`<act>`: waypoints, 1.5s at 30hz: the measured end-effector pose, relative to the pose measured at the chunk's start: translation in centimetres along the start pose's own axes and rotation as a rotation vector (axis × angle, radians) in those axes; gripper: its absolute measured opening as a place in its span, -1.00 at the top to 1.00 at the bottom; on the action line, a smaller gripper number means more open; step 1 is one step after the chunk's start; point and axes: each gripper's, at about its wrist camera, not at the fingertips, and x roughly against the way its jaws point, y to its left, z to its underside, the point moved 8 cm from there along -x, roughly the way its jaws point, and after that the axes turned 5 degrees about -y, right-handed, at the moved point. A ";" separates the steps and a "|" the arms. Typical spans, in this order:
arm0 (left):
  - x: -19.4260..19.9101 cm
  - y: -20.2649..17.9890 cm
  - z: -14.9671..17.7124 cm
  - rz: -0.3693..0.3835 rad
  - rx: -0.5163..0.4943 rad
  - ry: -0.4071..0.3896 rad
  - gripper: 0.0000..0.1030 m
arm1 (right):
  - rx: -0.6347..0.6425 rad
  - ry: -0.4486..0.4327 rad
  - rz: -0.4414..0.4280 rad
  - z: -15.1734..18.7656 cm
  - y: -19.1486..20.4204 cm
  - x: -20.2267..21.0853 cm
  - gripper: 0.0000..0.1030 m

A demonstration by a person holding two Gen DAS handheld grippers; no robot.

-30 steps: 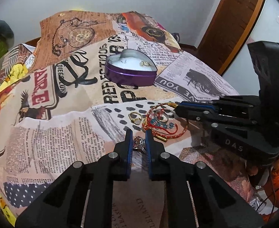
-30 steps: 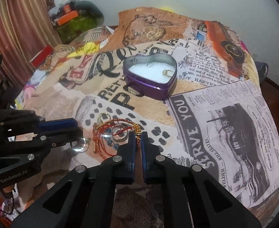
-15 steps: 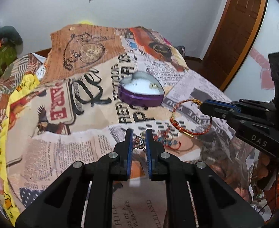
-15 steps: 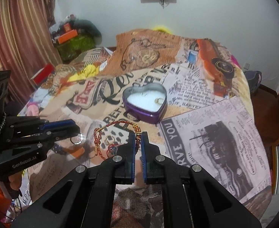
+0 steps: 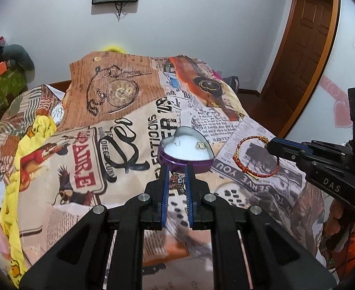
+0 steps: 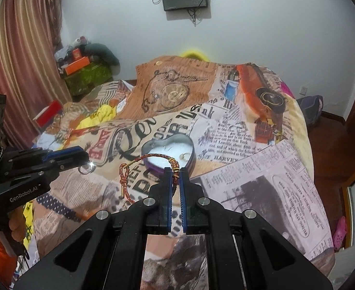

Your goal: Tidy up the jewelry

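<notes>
Purple and heart-shaped, the open tin box (image 5: 185, 155) with its white lining sits on the newspaper-print bedspread (image 5: 262, 169), just ahead of both claws. The left gripper (image 5: 176, 181) pinches a stone-set ring (image 5: 177, 181); the right gripper (image 6: 175, 176) is clamped on a red-and-gold cord bracelet (image 6: 148, 166). I would bring each piece low over the lining before releasing, one at a time, so nothing bounces out.

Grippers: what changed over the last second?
Both rose off the bedspread. The right gripper lifted the red bracelet out of the jewelry pile; the left gripper carried up its ring. The heart tin stayed put, both grips stayed shut.
</notes>
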 end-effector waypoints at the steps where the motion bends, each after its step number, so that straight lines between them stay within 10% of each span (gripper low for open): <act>1: -0.3 0.1 -0.3 -0.002 -0.001 -0.001 0.78 | -0.001 0.001 -0.002 -0.1 -0.1 -0.1 0.90; 45: -13.0 0.5 -2.2 0.026 -0.043 0.103 0.78 | 0.087 0.147 -0.024 -0.6 -1.2 -11.8 0.90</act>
